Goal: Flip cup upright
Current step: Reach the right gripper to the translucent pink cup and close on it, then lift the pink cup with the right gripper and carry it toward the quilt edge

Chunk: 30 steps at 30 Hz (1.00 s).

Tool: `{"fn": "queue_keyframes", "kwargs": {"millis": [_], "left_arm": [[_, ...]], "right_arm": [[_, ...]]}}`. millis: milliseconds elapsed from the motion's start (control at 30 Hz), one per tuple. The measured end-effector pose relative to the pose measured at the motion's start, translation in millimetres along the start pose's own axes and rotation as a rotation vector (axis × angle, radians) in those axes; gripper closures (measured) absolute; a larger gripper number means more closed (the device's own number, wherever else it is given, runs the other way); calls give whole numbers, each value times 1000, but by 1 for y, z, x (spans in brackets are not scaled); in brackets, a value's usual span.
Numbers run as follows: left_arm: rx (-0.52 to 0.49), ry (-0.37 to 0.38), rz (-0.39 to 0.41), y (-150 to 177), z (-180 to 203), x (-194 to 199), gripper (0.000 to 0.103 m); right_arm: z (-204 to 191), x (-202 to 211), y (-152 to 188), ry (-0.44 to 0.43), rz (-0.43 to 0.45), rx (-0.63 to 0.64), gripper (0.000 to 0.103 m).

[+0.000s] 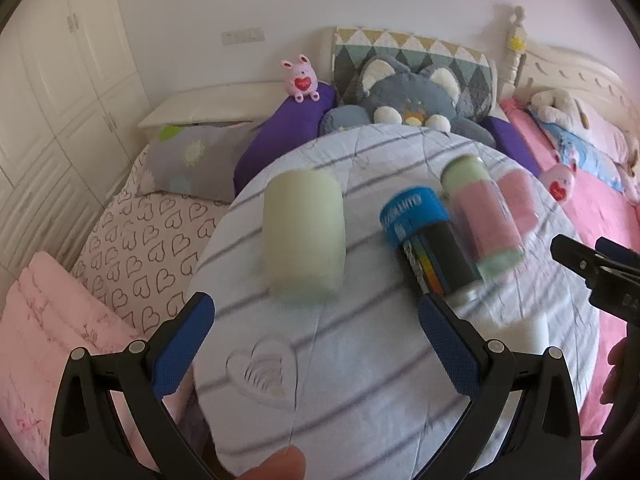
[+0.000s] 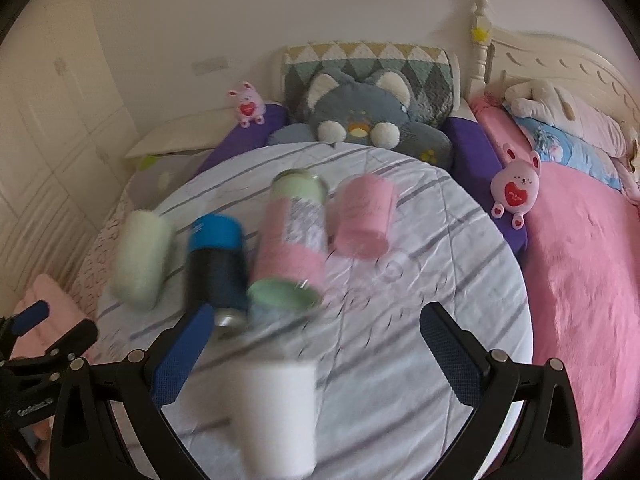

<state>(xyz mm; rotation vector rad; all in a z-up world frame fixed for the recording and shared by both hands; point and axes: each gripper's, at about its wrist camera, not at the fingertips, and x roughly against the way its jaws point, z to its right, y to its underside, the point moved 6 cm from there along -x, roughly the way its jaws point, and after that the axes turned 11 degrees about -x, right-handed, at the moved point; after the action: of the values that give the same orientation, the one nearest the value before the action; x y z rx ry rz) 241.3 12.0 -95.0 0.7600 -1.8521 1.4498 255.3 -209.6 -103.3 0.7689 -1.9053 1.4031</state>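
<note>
Several cups and cans lie on their sides on a round striped cloth-covered table (image 1: 360, 360). A pale green cup (image 1: 303, 236) lies ahead of my open, empty left gripper (image 1: 316, 332); it also shows in the right wrist view (image 2: 140, 256). A white cup (image 2: 276, 412) lies between the fingers of my open right gripper (image 2: 316, 344), close to the camera and blurred. A pink cup (image 2: 364, 216) lies further back. My right gripper's tip (image 1: 580, 260) shows at the right edge of the left wrist view.
A blue-capped black can (image 1: 428, 240) (image 2: 218, 264) and a pink-and-green clear tube (image 1: 484, 216) (image 2: 292, 244) lie mid-table. Behind stand a grey cat plush (image 1: 416, 96), pink bunny toys (image 2: 516, 188) and beds with pillows. The table edge (image 2: 524, 340) drops off right.
</note>
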Motion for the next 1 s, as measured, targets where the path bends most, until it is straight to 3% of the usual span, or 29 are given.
{"fn": "queue_keyframes", "kwargs": {"millis": [367,700,900,1000], "left_arm": [[-14,1,-1,-47,15,-48,0],[-43,26,-32,-48,31,-65,0],[-51,28,-34,-46,33,-64,0],[-51,30,-37,-44,34,-61,0]], "right_arm": [[26,-78,-54,62,-92,-79,0],[31,-121,-62,73,-186,-89,1],[34,-138,-58,75,-224,-87,39],[34,-140,-58,82,-228,-62,41]]}}
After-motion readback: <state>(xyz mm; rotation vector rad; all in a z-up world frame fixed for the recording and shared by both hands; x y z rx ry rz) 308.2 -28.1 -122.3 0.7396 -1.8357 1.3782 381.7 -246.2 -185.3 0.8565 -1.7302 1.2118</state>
